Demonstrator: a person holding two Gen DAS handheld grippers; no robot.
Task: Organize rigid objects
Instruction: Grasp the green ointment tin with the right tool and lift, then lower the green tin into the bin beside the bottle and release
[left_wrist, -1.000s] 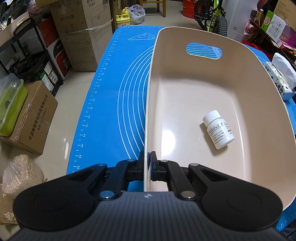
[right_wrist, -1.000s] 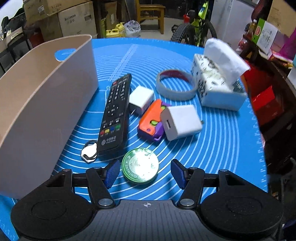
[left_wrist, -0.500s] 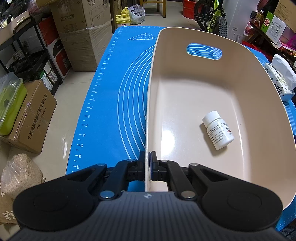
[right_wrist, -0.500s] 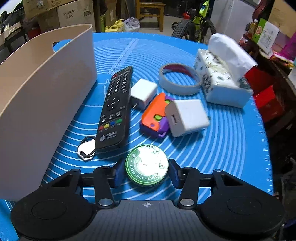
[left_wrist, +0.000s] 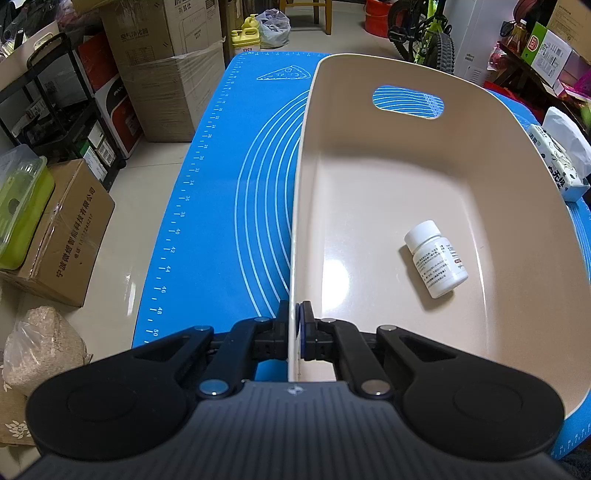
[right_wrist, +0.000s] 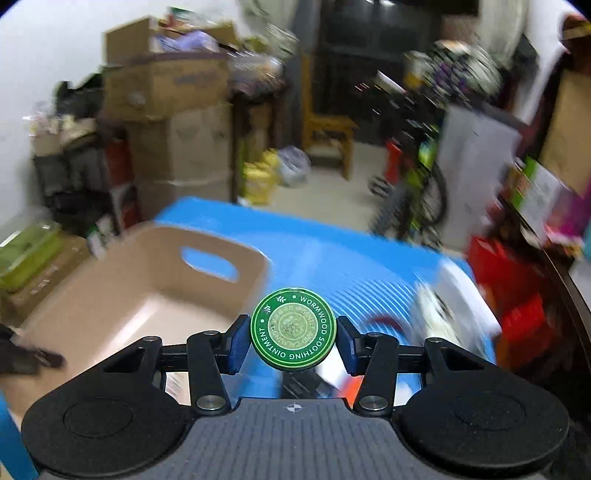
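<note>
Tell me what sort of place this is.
Probably a home storage room or garage used as a workspace: stacked cardboard boxes along the wall, a bicycle parked at the back, and a blue mat covering the table.

Support surface: blue mat printed with white concentric arcs and a ruler scale along its left edge. Directly on it: beige bin with a cut-out handle, occupying the right half. Tissue pack sits on the mat just beyond the bin's right wall.
</note>
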